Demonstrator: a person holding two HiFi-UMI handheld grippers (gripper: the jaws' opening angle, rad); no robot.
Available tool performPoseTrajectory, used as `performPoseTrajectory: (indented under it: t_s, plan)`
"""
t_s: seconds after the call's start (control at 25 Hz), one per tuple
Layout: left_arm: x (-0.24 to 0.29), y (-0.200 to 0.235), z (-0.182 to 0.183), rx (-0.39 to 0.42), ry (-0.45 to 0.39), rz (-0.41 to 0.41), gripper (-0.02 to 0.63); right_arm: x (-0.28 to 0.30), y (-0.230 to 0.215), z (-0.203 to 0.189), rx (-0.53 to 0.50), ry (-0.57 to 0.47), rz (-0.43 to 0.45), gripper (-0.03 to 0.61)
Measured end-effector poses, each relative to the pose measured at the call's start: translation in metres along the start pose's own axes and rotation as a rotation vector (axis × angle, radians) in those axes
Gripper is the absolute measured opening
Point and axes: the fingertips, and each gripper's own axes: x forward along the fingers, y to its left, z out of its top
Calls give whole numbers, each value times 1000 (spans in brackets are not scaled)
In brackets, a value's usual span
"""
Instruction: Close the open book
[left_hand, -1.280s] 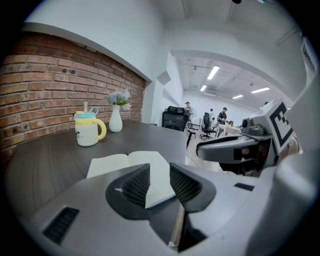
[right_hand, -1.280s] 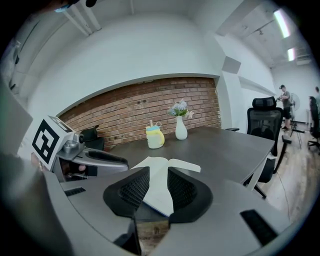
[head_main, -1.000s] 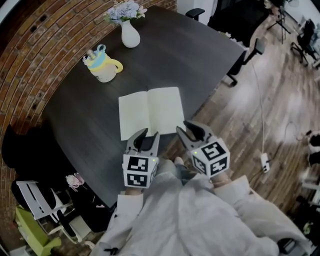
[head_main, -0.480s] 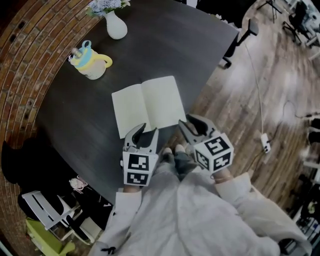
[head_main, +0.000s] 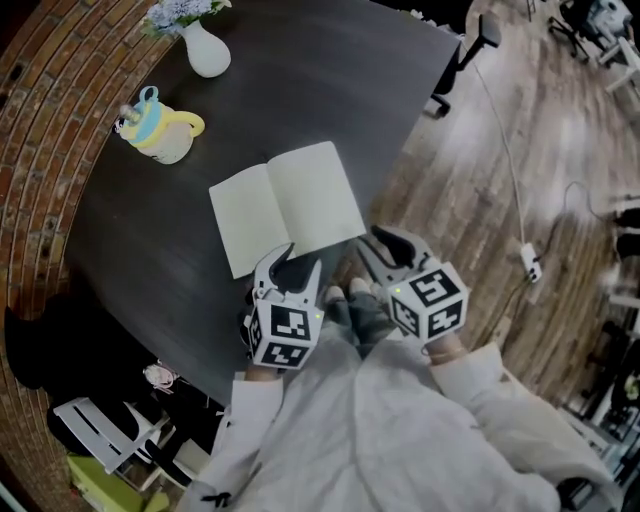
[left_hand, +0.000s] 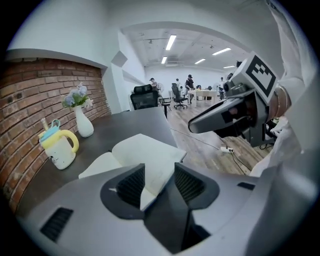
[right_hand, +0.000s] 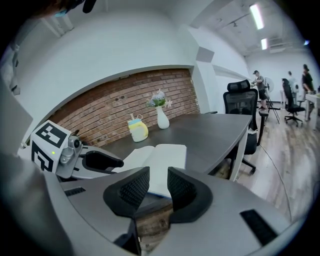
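Left tongs (head_main: 290, 262) and right tongs (head_main: 385, 245) have sunk toward the book (head_main: 285, 205) — left just opened wider at its near corner, right apart, empty. It lies open on the table (head_main: 350, 90) — nothing closed yet.

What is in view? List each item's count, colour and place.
table: one, dark, beside brick wall.
book: one, cream pages, open at table's near edge.
cup: one, cream, yellow handle, near wall.
vase: one, white, with flowers, beyond the cup.
office chairs: several, black, past table's far end.
power strip: one, white, on wood floor.
people: several, dark clothes, far background.
left gripper: one, grey, jaws just opened wider, book corner in gap, unpinched.
right gripper: one, grey, open, empty, beside the left.
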Motion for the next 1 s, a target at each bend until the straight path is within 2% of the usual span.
performPoseTrajectory:
  t_s: [0.16,0.4,0.68,1.0]
  plan:
    - [10,-3,0,58,28,-13,181,-2,-3,-6,17,6,-11,89]
    - [26,-7,-7,226,92,-29,184,-1,-10,-19,37,33,-31,89]
    - [40,-2,-19,404,152,9,193,2,-16,-38,69,66,-51,89]
    - [53,-4,-20,504,160,24,209,6,-18,-52,106,84,-47,89]
